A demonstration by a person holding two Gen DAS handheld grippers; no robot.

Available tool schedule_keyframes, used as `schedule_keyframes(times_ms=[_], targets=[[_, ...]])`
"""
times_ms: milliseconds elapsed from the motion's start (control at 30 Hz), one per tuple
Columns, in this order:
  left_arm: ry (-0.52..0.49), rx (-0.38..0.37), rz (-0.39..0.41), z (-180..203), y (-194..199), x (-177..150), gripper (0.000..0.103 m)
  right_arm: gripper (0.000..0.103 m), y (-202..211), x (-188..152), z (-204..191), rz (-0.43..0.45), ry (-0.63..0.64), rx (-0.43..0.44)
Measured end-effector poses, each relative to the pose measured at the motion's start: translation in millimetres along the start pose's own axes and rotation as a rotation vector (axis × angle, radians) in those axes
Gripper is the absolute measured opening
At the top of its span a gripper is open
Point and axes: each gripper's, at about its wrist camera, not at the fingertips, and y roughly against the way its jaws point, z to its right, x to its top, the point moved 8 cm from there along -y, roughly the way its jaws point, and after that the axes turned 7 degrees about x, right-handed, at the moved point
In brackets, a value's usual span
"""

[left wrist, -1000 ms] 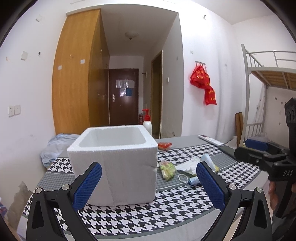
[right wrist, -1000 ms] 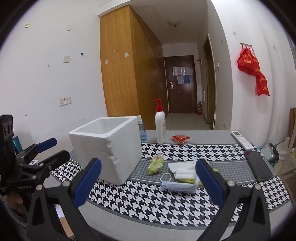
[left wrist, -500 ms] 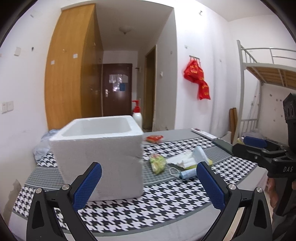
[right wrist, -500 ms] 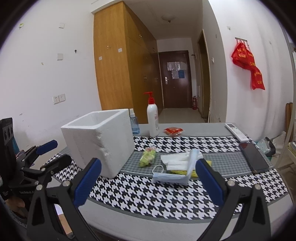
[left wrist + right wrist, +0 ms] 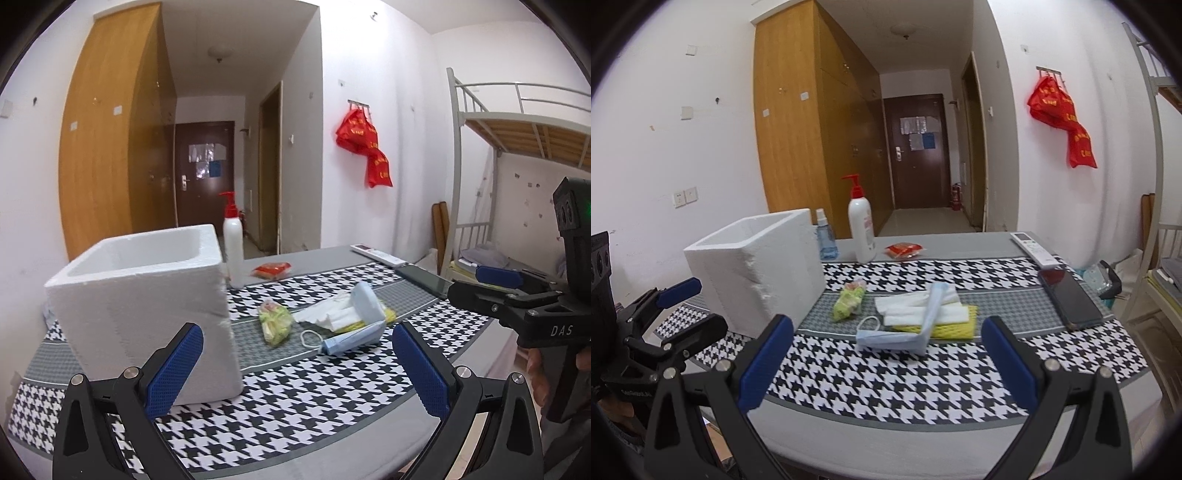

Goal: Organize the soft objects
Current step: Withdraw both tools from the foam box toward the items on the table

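A white foam box (image 5: 147, 295) (image 5: 757, 269) stands open on the left of the houndstooth table (image 5: 886, 380). Right of it lie a green crumpled bag (image 5: 275, 323) (image 5: 847, 301), white folded cloths (image 5: 916, 306) (image 5: 328, 314) on a yellow cloth (image 5: 956, 330), and a folded blue face mask (image 5: 905, 332) (image 5: 354, 332). My left gripper (image 5: 295, 369) is open and empty, in front of the box's corner. My right gripper (image 5: 882, 363) is open and empty, short of the mask. Each gripper shows in the other's view, the right one (image 5: 491, 284) and the left one (image 5: 683, 306).
A pump bottle (image 5: 861, 229), a small blue spray bottle (image 5: 825, 240) and a red packet (image 5: 904, 250) stand at the back. A remote (image 5: 1034, 249) and a phone (image 5: 1069, 299) lie at the right. A bunk bed (image 5: 517, 147) stands beyond the right edge.
Both grippers have moved a little nearer the table and turned right; the box has shifted left in both views. Both stay open and empty.
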Motion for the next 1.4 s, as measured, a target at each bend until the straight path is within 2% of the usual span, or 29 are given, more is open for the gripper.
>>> schedule_keyframes(times_ms=[233,867,1400], targets=[[-0.003,-0.031,0.004,10,-10,6,0.102,0.103,5,0,12,-0.006,-0.016,-0.018],[-0.02,-0.08,-0.097,33,-46,-6,0.102,0.103,-17,-13,50,-0.084,-0.065,-0.038],[-0.028,-0.061,-0.16,40,-73,-14,0.102,0.103,-37,-21,62,-0.118,-0.073,0.004]])
